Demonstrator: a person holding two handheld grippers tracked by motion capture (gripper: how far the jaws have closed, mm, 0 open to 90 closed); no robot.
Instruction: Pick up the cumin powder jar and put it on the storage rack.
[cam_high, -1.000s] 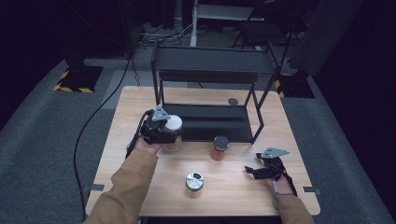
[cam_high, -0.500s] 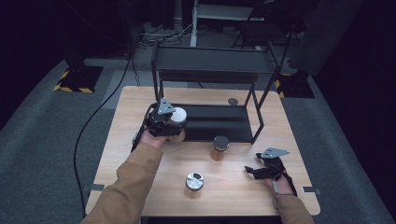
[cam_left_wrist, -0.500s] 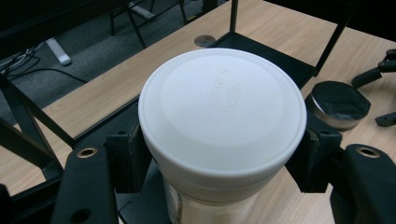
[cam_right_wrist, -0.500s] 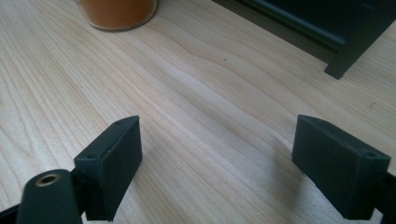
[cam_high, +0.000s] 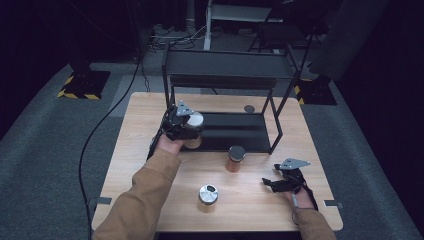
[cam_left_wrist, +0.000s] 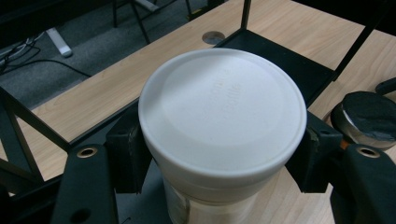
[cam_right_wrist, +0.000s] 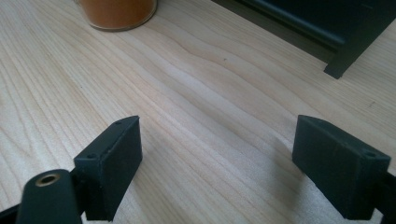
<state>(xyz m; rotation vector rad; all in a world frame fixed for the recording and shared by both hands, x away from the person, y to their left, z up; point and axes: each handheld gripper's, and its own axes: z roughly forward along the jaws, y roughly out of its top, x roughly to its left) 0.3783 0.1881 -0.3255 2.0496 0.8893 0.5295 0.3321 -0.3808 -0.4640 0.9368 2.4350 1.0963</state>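
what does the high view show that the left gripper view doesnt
High view alone: the silver-lidded jar near the table's front edge, the right tool resting open on the table, the rack's top shelf and the person's tan sleeve. Left gripper view alone: faint embossed lettering on the white lid and the black pads pressing the jar's sides. Both: the left tool shut on the white-lidded jar, the dark-lidded jar and the rack's lower shelf.

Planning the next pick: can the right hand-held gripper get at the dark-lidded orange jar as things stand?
Probably yes. The right hand-held gripper rests open on the table, and only bare wood lies between it and the dark-lidded orange jar. The rack stands behind the jar.
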